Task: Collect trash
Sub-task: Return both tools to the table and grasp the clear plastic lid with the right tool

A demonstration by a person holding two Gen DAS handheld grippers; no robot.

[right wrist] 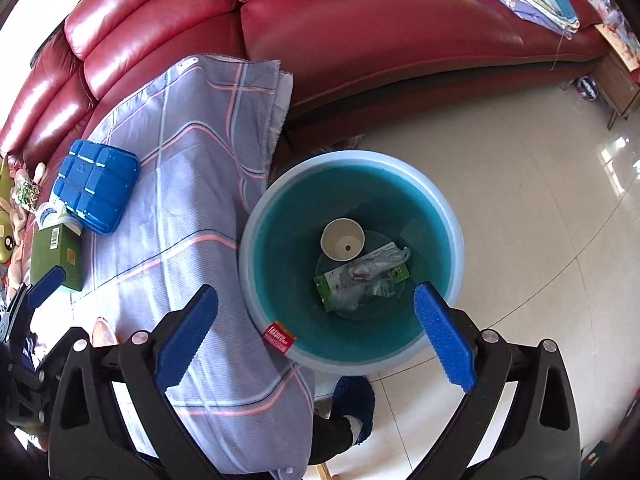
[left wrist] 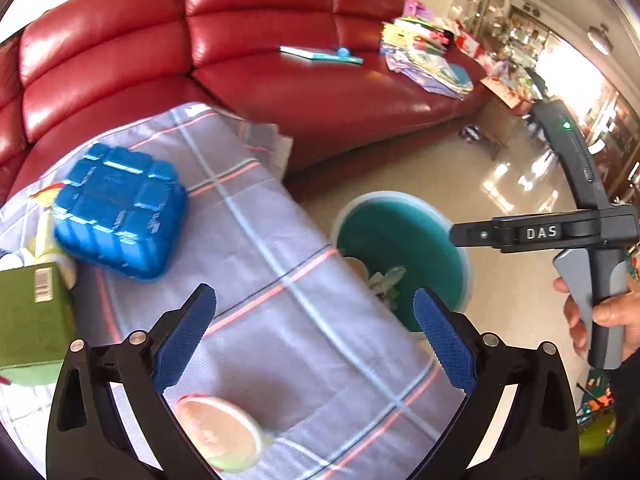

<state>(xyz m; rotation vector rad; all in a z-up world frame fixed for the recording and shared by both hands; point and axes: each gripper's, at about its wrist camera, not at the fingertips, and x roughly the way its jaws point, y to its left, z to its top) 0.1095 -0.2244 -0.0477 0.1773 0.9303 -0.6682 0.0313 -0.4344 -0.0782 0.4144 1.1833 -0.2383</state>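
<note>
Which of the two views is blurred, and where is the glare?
Left wrist view: motion blur smears the blue container and the bin; window glare washes out the floor. Right wrist view: sharp, bin contents readable, with bright sheen on the red sofa. Fisheye bending in both.

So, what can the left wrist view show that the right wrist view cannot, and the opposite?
Only the left wrist view shows the right gripper's handle with the hand holding it, and a round lidded cup near its own open fingers.

Only the right wrist view shows the bucket's bottom clearly: a paper cup and a green wrapper.

Both show the teal bucket, the checked cloth, the blue container, the green box and the red sofa.
</note>
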